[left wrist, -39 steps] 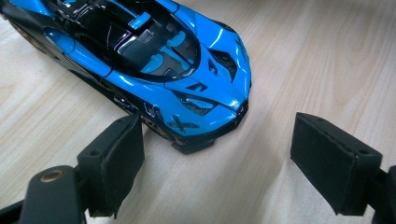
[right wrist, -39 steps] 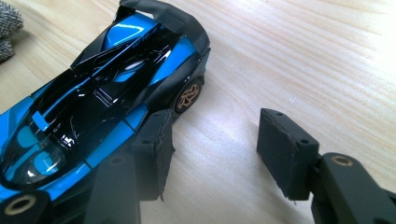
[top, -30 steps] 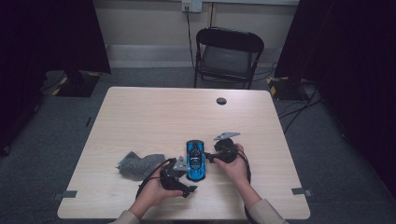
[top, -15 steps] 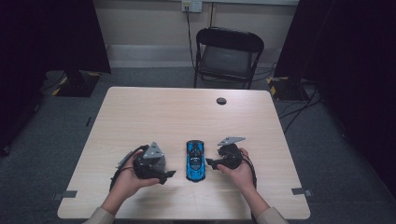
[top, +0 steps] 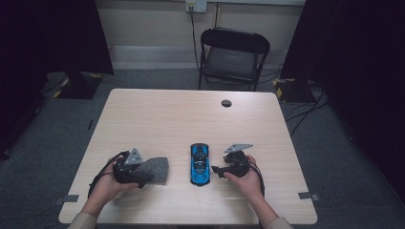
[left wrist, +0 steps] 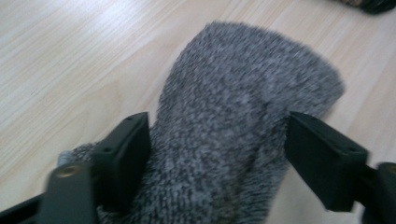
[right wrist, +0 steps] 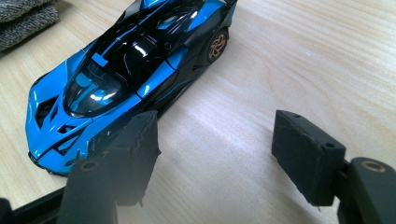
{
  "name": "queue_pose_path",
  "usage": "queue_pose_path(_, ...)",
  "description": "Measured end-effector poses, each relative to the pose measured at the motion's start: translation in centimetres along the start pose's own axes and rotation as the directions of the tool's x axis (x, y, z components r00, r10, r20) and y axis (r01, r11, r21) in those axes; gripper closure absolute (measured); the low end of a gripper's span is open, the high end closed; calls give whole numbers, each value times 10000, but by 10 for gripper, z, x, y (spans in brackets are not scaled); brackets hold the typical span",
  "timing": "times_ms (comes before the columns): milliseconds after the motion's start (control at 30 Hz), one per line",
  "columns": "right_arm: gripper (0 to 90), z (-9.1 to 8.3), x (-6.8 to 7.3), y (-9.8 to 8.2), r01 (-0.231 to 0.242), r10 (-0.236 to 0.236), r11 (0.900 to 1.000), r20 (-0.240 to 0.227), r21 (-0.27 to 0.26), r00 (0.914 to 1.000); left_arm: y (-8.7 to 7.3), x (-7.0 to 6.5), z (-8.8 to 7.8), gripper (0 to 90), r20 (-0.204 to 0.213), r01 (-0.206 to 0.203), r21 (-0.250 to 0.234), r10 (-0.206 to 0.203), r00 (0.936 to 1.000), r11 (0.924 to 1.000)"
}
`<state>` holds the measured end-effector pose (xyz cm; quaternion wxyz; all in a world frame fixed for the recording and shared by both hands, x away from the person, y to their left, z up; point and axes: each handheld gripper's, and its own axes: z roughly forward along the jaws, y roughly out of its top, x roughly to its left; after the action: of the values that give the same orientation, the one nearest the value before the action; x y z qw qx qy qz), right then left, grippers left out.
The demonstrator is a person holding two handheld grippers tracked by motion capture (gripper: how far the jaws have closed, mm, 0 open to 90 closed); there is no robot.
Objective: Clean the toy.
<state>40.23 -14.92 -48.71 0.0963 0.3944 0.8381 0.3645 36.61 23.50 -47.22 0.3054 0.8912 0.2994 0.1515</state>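
In the high view, the left tongs (top: 143, 180) have moved away from the shiny blue and black toy car (top: 199, 163), over to the fuzzy grey knitted cloth (top: 156, 168) at about 9 o'clock from the car. The right tongs (top: 216, 169) wait beside the car at its 3 o'clock, on the pale wooden bench (top: 191, 114).

In the left gripper view, the tongs have just been closing, with the cloth (left wrist: 243, 121) between them but not squeezed yet. Picking up the cloth looks like the next job.

In the right gripper view, the tongs have just opened wider and hold nothing; the car (right wrist: 126, 70) sits free.
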Motion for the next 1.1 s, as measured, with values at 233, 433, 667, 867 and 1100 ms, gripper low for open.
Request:
queue_pose_path(233, 320, 0, -2, -3, -63, 63, 10000, -24, -74, 10000, -1, -5, 11, 356, 118, 8, -68, -7, 9999, 10000)
queue_pose_path(433, 319, 1, -2, -4, -29, 29, 9999, -13, -167, 10000, 15, -15, 18, 618, -567, 888, 57, -883, 9945, 9960)
queue_pose_path(667, 318, 1, 0, -4, 99, -101, 9999, -195, -83, 9998, 47, -12, 24, 708, -452, 1980, -779, -2018, 9784, 9771)
queue_pose_path(867, 303, -10, -1, 0, -156, 136, 9987, -407, -479, 9991, 66, -10, 50, 706, -313, 2757, -1005, -2800, 9595, 9560)
queue_pose_path(1100, 273, -11, 16, 13, 297, -346, 9982, -978, -517, 9946, 79, -19, 70, 695, -651, 2508, -456, -2534, 9652, 9670)
